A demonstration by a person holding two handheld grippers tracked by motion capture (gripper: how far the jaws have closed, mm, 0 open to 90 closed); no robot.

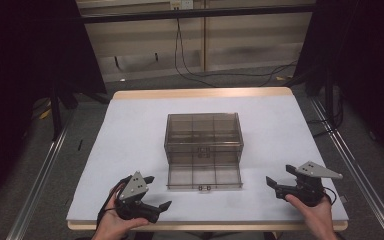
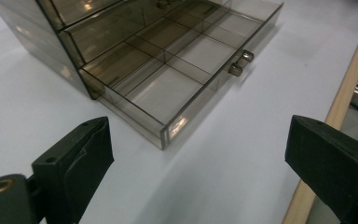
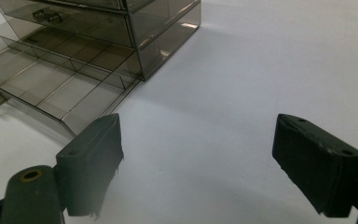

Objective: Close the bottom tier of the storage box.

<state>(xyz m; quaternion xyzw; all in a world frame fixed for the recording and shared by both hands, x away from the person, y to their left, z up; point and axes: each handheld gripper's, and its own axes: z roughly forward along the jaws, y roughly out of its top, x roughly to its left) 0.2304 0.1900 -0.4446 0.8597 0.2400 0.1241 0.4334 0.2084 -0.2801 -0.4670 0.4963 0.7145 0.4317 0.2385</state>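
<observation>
Grey floor (image 1: 145, 82), black curtains (image 1: 20, 60), cables (image 1: 190, 70)

The drawer box (image 1: 204, 136) is smoky, see-through grey-brown, with silver knobs (image 2: 241, 62) on its pulled-out bottom drawer (image 1: 204, 176). Around the box, the bench (image 1: 130, 145) is plain white with a pale wood edge. Both tongs (image 1: 159, 192) (image 1: 279, 181) are black under grey plates.

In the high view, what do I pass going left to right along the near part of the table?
Left gripper, open, in the person's left hand → pulled-out bottom drawer of the clear drawer box, with its small handle at the front → right gripper, open, held over the white table.
</observation>
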